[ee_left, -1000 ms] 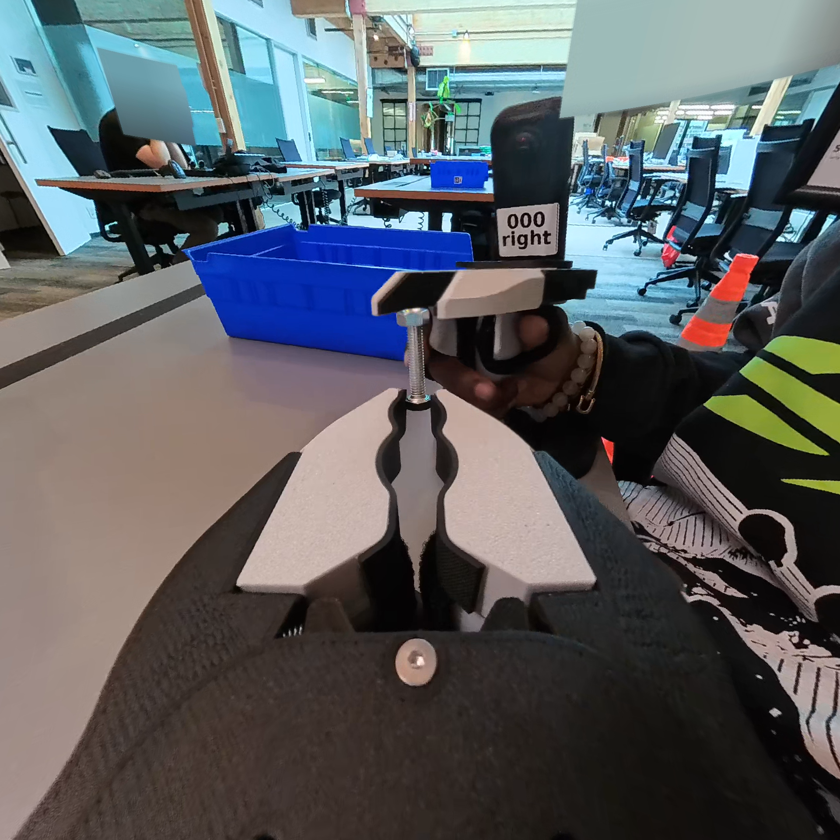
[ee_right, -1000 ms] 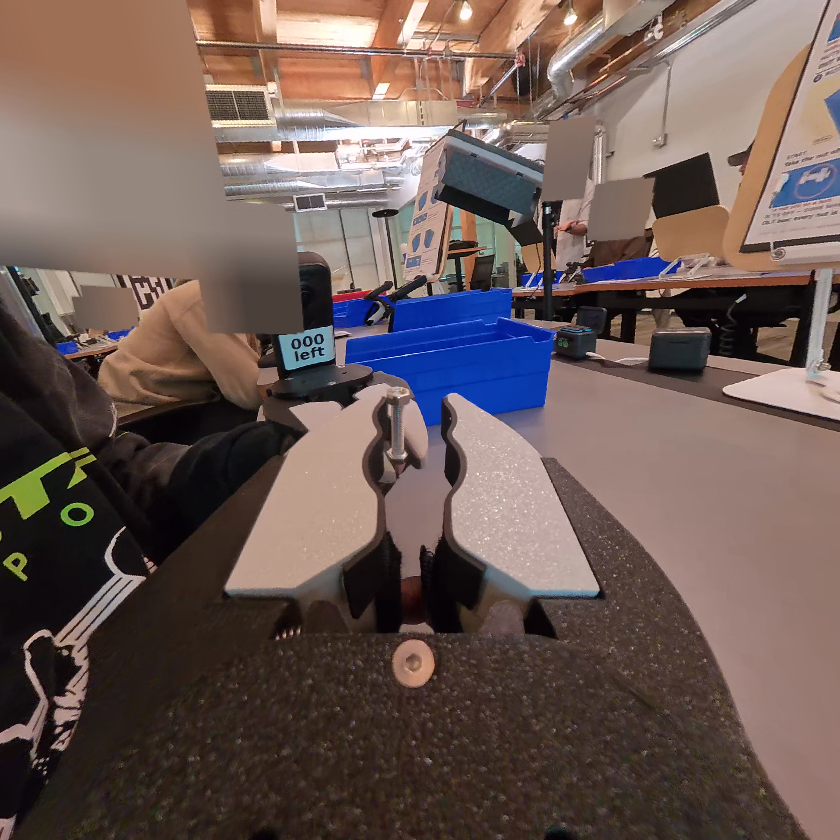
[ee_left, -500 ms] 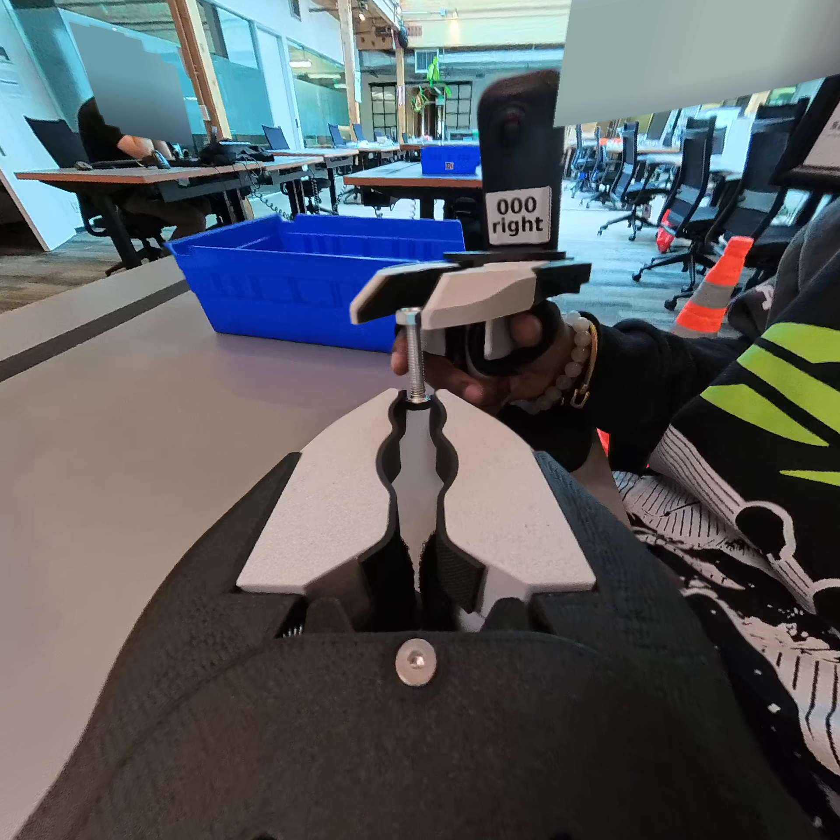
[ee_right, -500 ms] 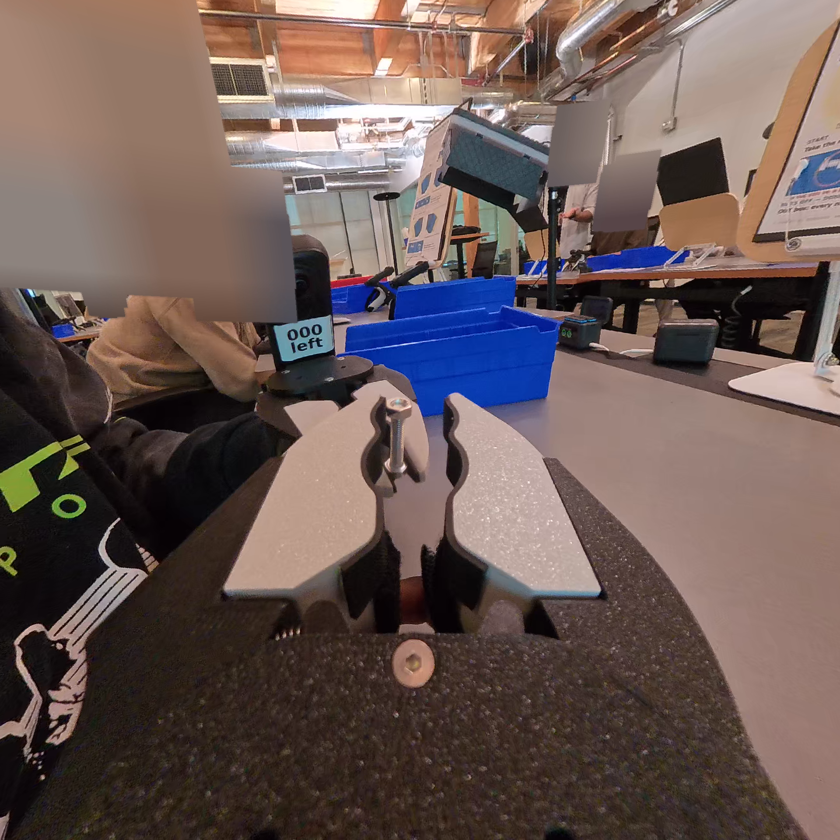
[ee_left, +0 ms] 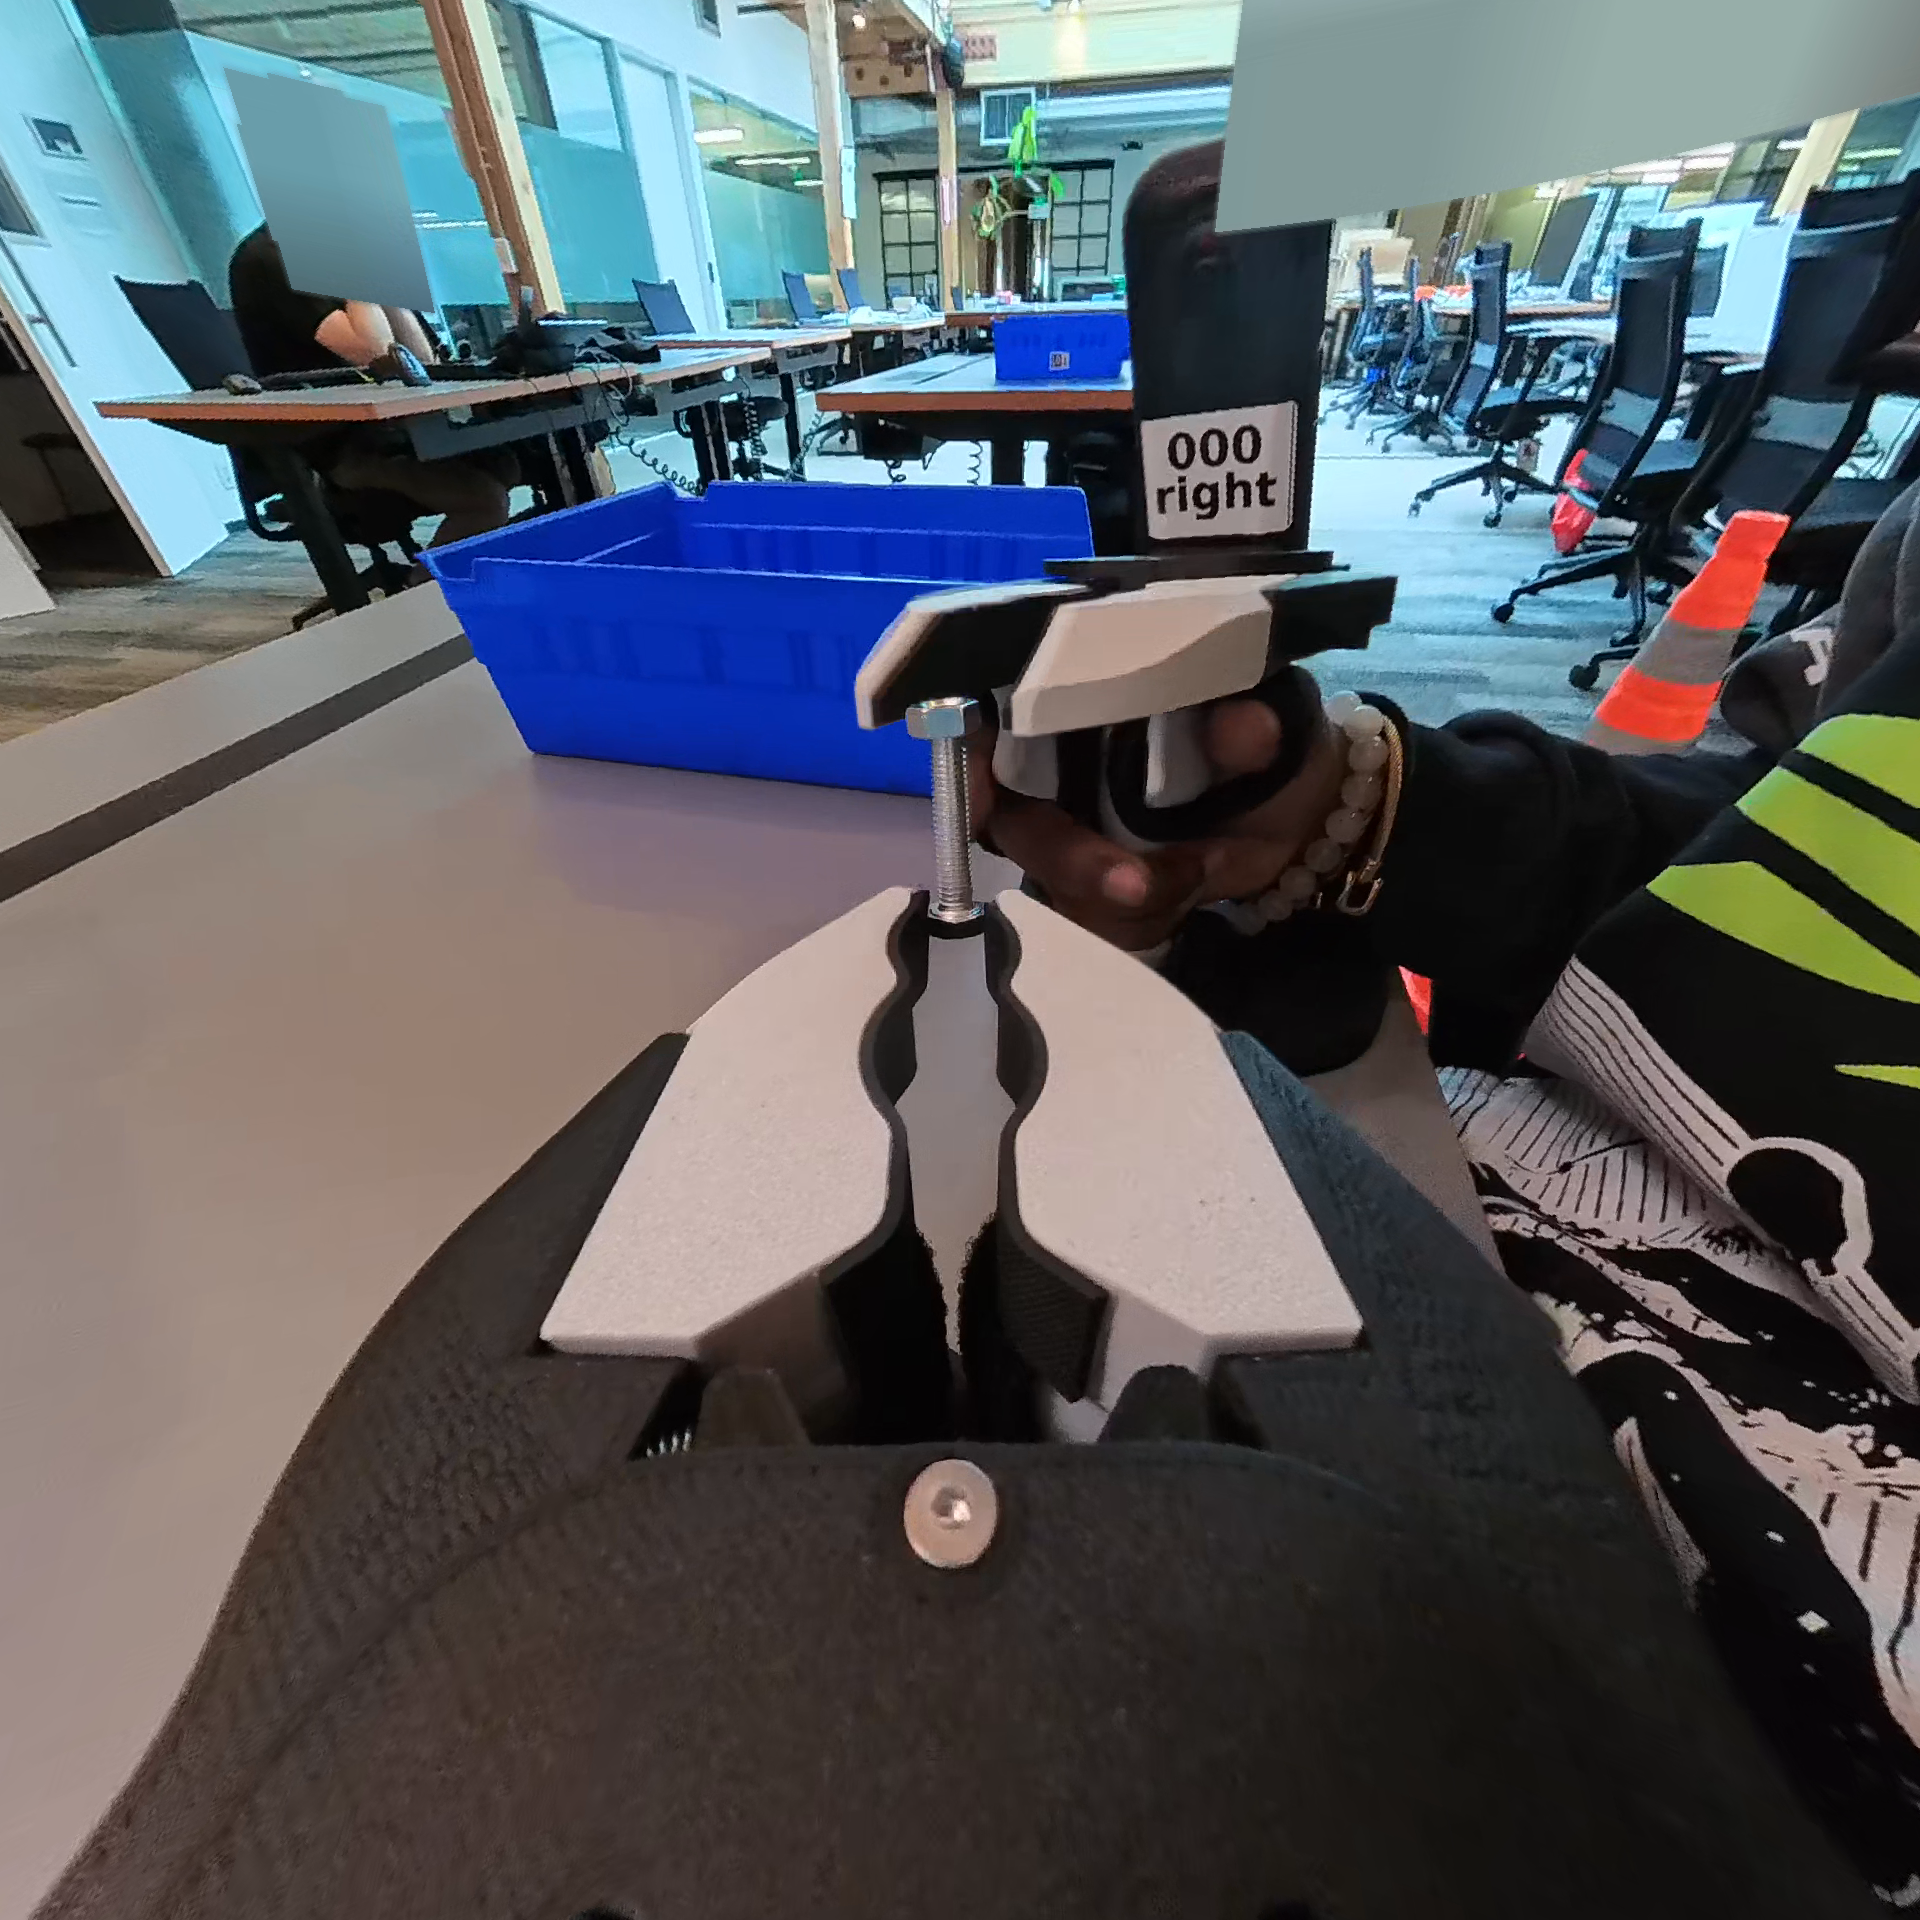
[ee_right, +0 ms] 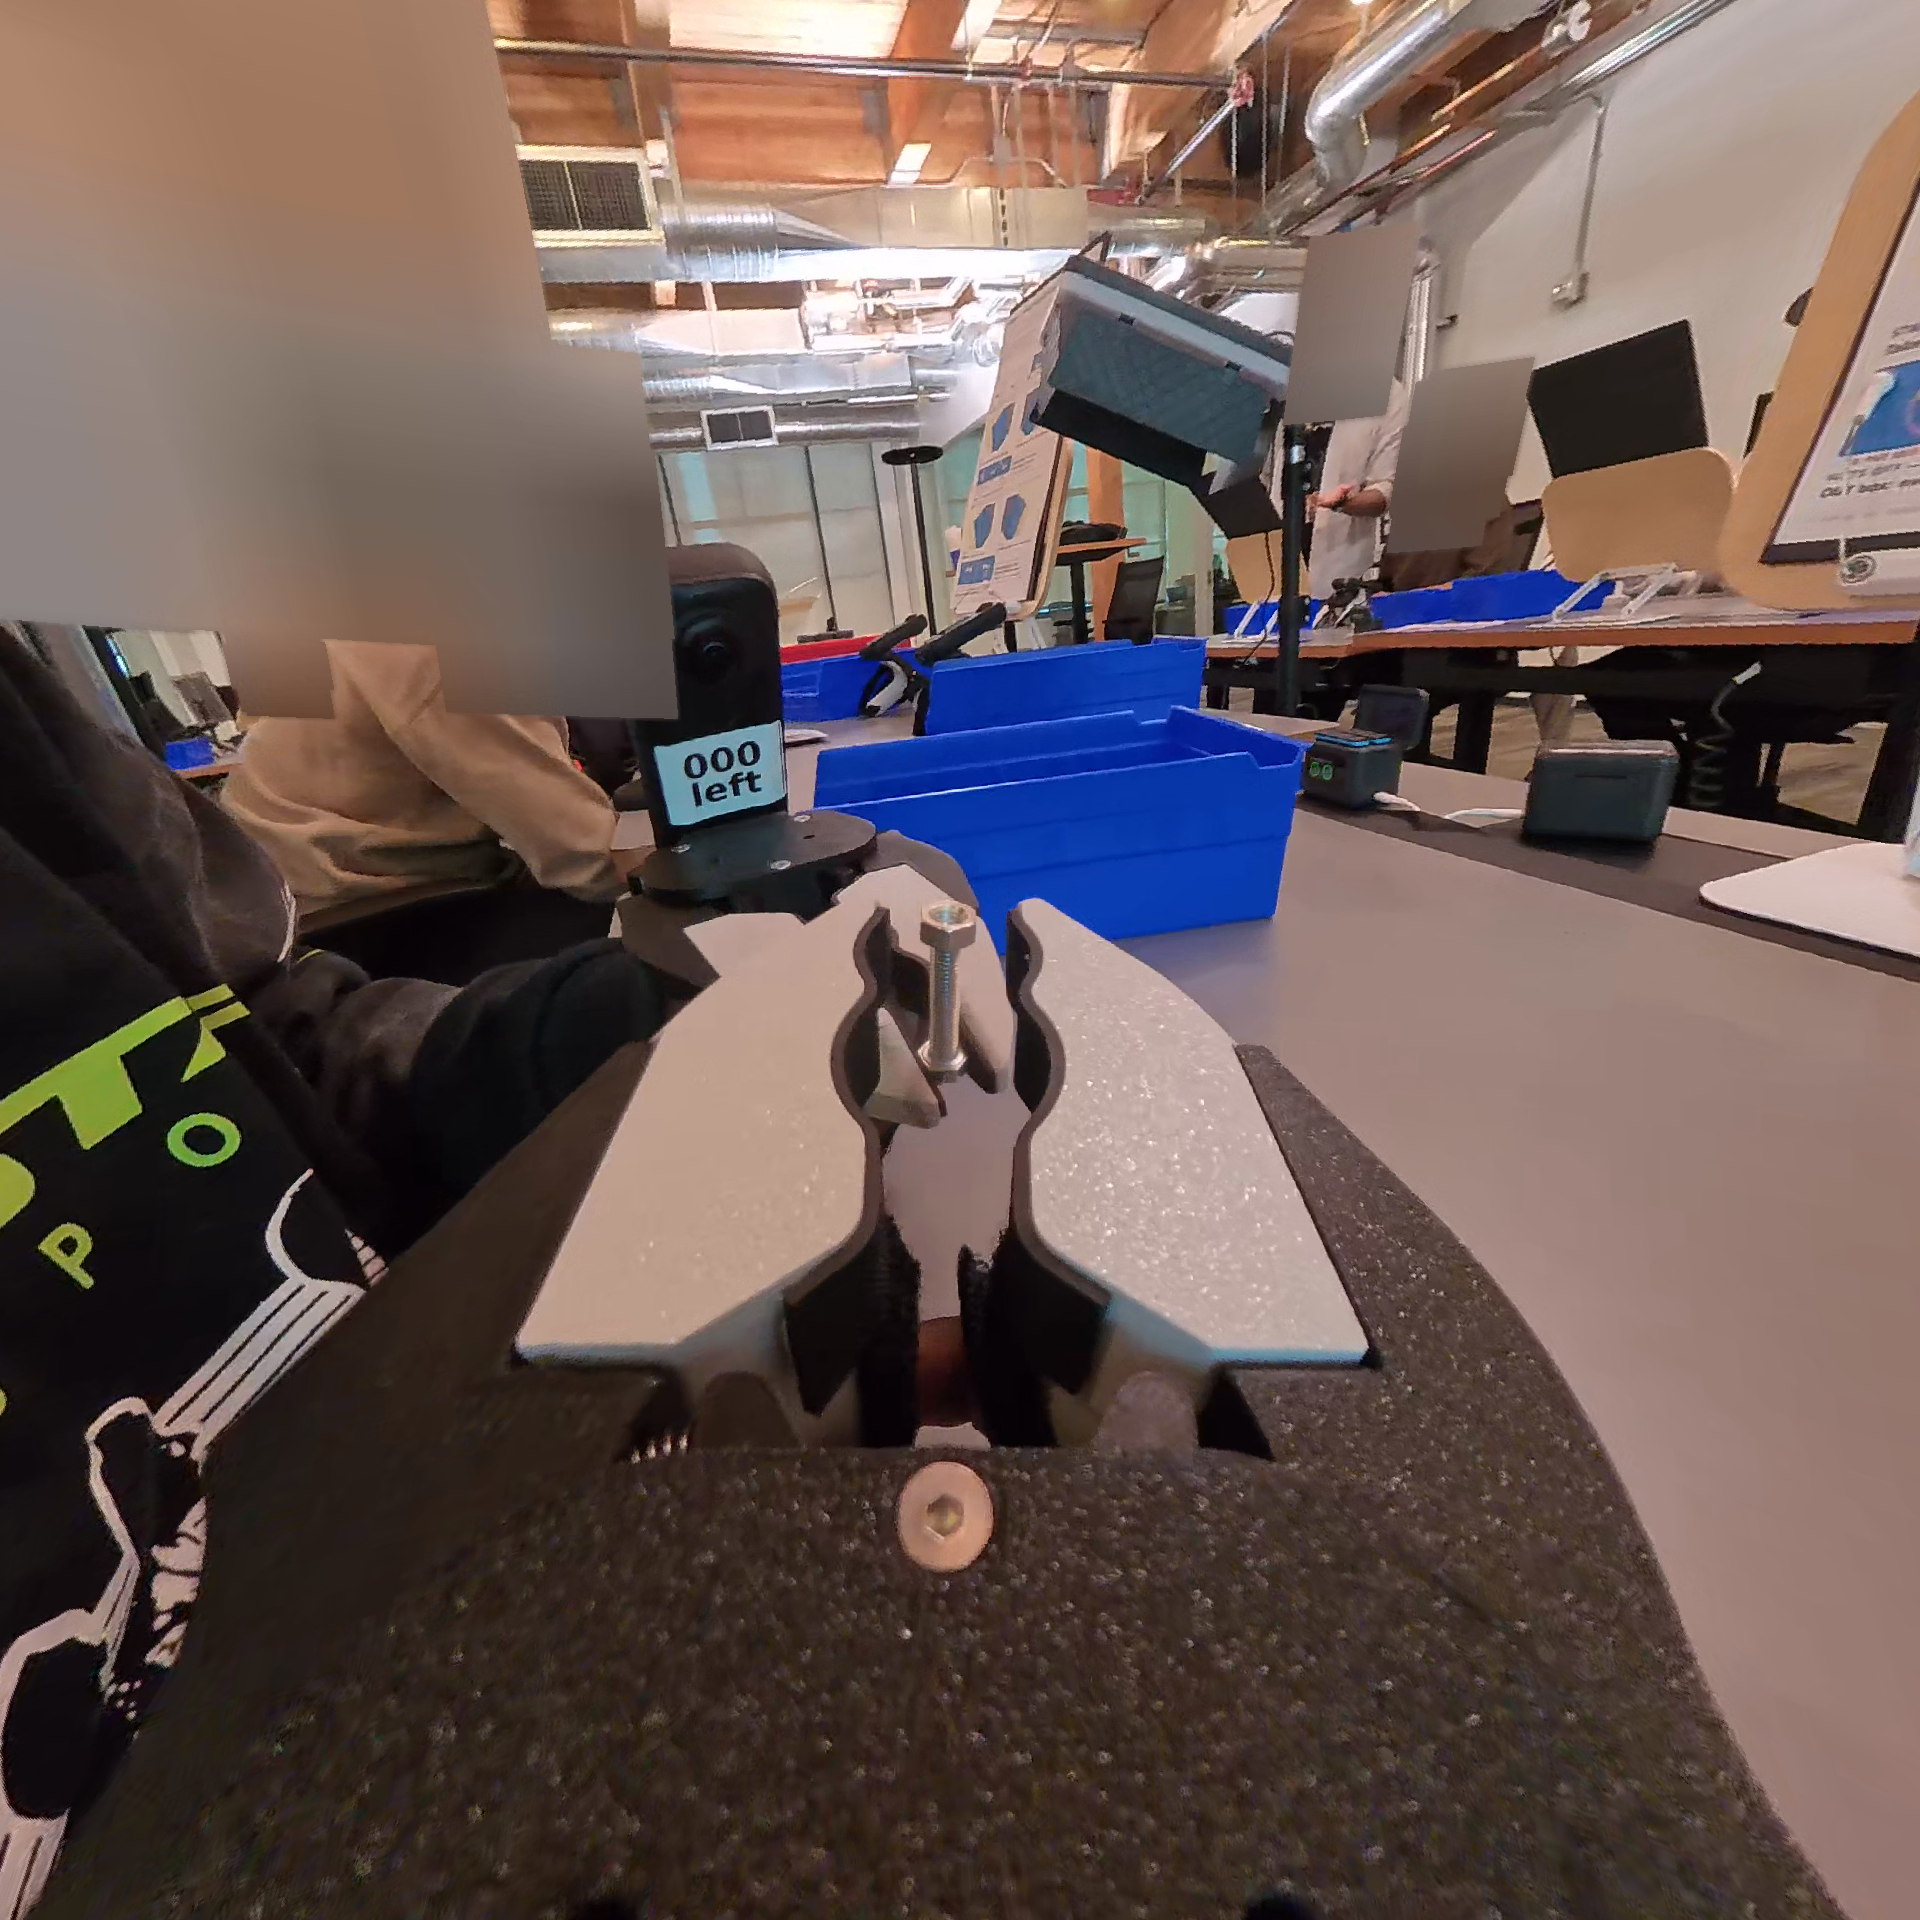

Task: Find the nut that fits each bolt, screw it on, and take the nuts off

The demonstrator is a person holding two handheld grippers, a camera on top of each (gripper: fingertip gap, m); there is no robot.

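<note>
A silver bolt (ee_left: 951, 821) stands upright, head up, with its lower end in a silver nut (ee_left: 956, 912). My left gripper (ee_left: 956, 906) is shut on that nut at its fingertips and holds it above the grey table (ee_left: 312, 987). My right gripper (ee_right: 951, 920) is open, and the bolt head (ee_right: 945, 920) stands between its fingertips with a gap on each side. In the left wrist view the right gripper (ee_left: 945, 691) hovers at the bolt head. In the right wrist view the left gripper's fingers (ee_right: 977, 1039) show under the bolt (ee_right: 943, 1003).
A blue bin (ee_left: 727, 644) stands on the table behind the grippers and also shows in the right wrist view (ee_right: 1091, 831). Two dark devices (ee_right: 1600, 790) and a white stand base (ee_right: 1818, 904) sit far right. The person's sleeve (ee_left: 1507, 831) is on the right. My two grippers' fingertips are within a few centimetres of each other.
The left gripper keeps its hold on the nut with the bolt upright. The right gripper's fingers have shifted slightly around the bolt head, which now sits more centred between them.
</note>
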